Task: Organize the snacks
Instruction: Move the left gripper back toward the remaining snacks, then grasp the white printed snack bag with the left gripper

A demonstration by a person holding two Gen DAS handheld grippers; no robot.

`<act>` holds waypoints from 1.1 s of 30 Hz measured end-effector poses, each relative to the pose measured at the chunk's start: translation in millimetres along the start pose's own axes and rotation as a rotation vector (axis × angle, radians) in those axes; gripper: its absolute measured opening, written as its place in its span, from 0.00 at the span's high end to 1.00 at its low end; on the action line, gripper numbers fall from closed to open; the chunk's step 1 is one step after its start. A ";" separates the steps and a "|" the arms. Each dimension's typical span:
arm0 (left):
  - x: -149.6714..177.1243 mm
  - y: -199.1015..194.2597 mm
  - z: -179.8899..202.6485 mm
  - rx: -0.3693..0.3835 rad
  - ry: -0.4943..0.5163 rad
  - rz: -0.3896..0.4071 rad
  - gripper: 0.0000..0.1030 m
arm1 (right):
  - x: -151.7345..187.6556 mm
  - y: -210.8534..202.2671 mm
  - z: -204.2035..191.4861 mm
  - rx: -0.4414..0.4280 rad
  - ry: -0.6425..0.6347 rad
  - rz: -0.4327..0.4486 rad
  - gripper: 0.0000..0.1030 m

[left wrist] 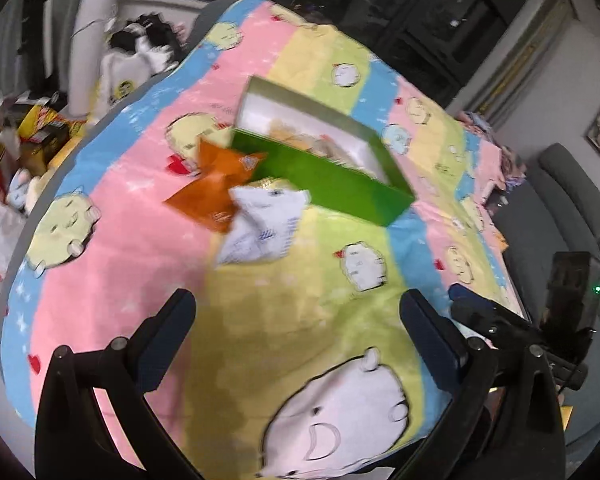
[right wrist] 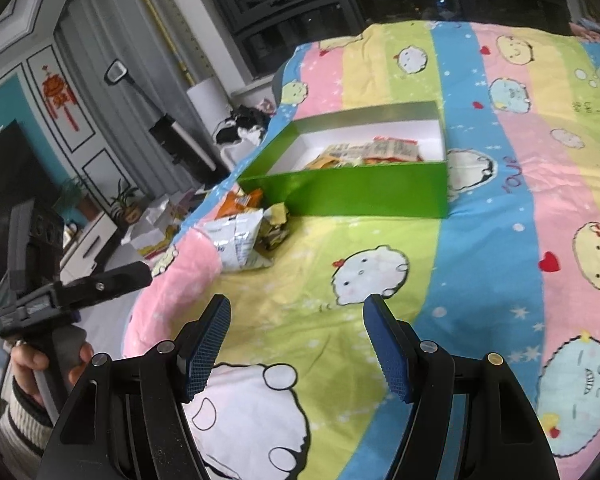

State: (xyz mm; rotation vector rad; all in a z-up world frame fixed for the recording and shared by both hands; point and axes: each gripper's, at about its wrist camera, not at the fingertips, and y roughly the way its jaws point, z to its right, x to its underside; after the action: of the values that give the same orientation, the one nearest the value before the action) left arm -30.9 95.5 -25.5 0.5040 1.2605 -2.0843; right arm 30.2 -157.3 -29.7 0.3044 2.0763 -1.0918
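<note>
Both grippers, left (left wrist: 298, 312) and right (right wrist: 296, 322), spread wide and empty above the striped cloth (right wrist: 480, 240). Ahead of the left fingers (left wrist: 176, 312), touching one another beside the near wall of the green box (right wrist: 352, 196): orange packet (left wrist: 212, 192), white packet (left wrist: 260, 228), and a crumpled yellow wrapper (right wrist: 274, 226). Likely risks: slippery foil squirting from the pads, overlapping packets lifted together, light box shoved aside. Inside the box, several packets, blurred, apparently orange and tan.

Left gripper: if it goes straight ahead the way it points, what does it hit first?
Probably the white snack bag, lying on the bedspread ahead of the open left gripper. The green box sits just behind. Depth is unclear.
</note>
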 end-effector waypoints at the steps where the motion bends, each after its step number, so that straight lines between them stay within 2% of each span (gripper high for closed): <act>1: 1.0 0.2 -5.0 0.002 -0.015 -0.001 0.01 | 0.7 2.0 -2.0 -0.003 -0.003 -0.006 0.33; 8: 4.9 6.1 -22.0 0.011 -0.054 -0.007 0.02 | 5.7 24.9 -10.8 -0.024 -0.017 -0.060 0.33; 21: -9.1 37.8 -25.1 -0.017 -0.004 -0.029 0.04 | 5.4 69.5 -26.6 -0.026 -0.060 -0.133 0.33; 28: -20.7 54.1 -36.7 0.028 -0.013 -0.036 0.08 | 0.8 98.3 -42.5 -0.026 -0.121 -0.152 0.33; 33: -24.4 67.3 -40.5 0.061 -0.014 -0.058 0.17 | -5.8 117.5 -50.6 -0.015 -0.162 -0.162 0.33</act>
State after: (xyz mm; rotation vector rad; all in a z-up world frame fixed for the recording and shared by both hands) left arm 33.2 116.9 -72.3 0.4845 1.2198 -2.1765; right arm 68.9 -45.6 -78.9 0.0386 1.9896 -1.1564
